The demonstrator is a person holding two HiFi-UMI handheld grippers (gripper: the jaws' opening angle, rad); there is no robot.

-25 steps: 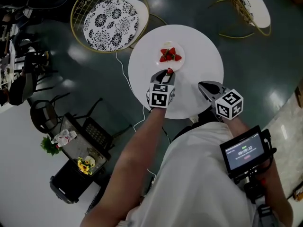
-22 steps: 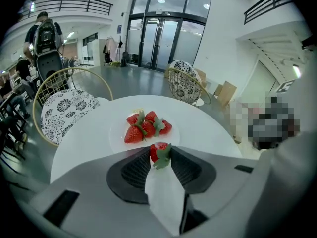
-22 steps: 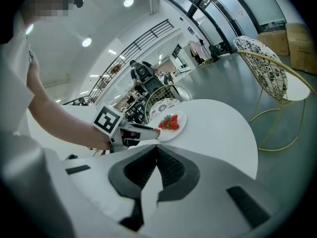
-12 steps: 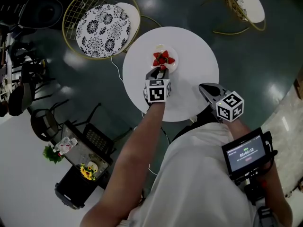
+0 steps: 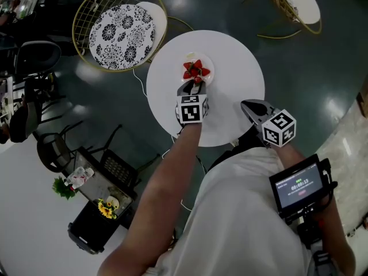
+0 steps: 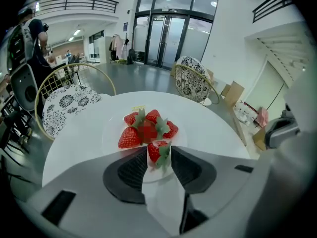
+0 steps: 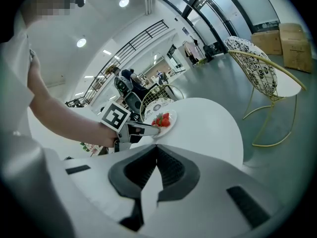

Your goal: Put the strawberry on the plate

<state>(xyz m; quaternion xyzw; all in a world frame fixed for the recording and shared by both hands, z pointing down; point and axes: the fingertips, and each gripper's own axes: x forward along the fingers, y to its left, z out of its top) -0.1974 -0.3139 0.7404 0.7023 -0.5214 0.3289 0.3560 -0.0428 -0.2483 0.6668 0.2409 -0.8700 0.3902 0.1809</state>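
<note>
A small white plate (image 5: 207, 69) on the round white table (image 5: 236, 79) carries a pile of red strawberries (image 5: 194, 70). My left gripper (image 5: 192, 84) reaches over the plate's near rim. It is shut on one more strawberry (image 6: 158, 152), which sits between the jaw tips just above the plate (image 6: 111, 133), right beside the pile (image 6: 146, 125). My right gripper (image 5: 248, 105) hovers over the table's near right edge. Its jaws meet with nothing between them (image 7: 157, 150). The right gripper view shows the plate (image 7: 168, 124) ahead.
A gold wire chair with a black-and-white patterned cushion (image 5: 123, 27) stands left of the table. A second such chair (image 5: 299, 2) is at the far right. A white cable (image 5: 141, 76) runs on the dark floor by the table's left side. A person (image 6: 29, 38) stands far left.
My left gripper has moved forward with the strawberry, from the bare table short of the plate to over the plate's near rim. The right gripper has stayed put.
</note>
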